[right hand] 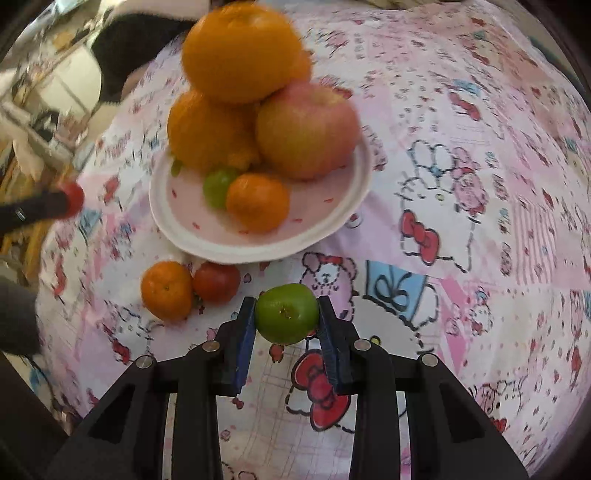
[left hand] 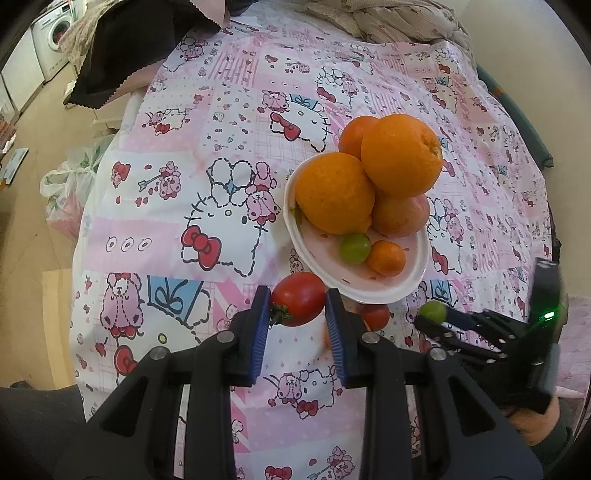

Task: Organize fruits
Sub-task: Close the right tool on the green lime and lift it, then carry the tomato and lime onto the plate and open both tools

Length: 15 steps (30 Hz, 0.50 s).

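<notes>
My left gripper (left hand: 297, 300) is shut on a red tomato (left hand: 300, 298), held just in front of the white plate (left hand: 388, 290). On the plate are piled big oranges (left hand: 334, 192), an apple (left hand: 400, 216), a small green fruit (left hand: 354, 248) and a small mandarin (left hand: 386, 257). My right gripper (right hand: 287, 311) is shut on a green round fruit (right hand: 287, 314), held above the cloth in front of the plate (right hand: 258, 254). A mandarin (right hand: 167, 290) and a second tomato (right hand: 217, 282) lie on the cloth by the plate's near rim.
A pink cartoon-print cloth (left hand: 207, 206) covers the table. Dark and pale clothes (left hand: 129, 44) are heaped at the far edge. Off the table's left edge, a plastic bag (left hand: 66, 192) sits on the floor, and a washing machine (left hand: 55, 33) stands further back.
</notes>
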Tool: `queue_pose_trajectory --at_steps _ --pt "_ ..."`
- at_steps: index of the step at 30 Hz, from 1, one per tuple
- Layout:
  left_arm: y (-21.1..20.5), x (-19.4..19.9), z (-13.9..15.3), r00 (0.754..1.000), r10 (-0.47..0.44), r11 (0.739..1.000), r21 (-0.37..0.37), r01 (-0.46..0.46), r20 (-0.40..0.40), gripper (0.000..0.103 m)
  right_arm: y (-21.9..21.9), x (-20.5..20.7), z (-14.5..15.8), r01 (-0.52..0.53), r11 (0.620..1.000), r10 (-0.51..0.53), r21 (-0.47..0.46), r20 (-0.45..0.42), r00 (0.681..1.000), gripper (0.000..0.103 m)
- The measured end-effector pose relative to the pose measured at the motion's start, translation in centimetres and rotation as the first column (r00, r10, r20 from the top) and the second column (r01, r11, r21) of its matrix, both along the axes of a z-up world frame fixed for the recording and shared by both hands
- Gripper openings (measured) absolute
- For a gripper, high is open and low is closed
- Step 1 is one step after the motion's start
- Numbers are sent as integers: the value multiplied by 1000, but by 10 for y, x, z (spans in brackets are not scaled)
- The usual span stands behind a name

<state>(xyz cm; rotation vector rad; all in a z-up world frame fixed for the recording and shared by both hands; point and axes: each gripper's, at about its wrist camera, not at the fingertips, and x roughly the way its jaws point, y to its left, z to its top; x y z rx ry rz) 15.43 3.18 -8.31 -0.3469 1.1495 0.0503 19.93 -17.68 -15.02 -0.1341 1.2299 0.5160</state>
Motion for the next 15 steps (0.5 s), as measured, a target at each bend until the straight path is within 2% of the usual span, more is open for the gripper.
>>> queue_pose_trajectory --at_steps 10,15 --pt "-2 0 4 1000 -6 1000 12 6 27 26 -32 -3 53 144 974 -157 174 66 985 34" --pt "-5 -4 15 997 -27 998 56 22 78 26 -40 6 71 180 956 -201 233 66 977 34"
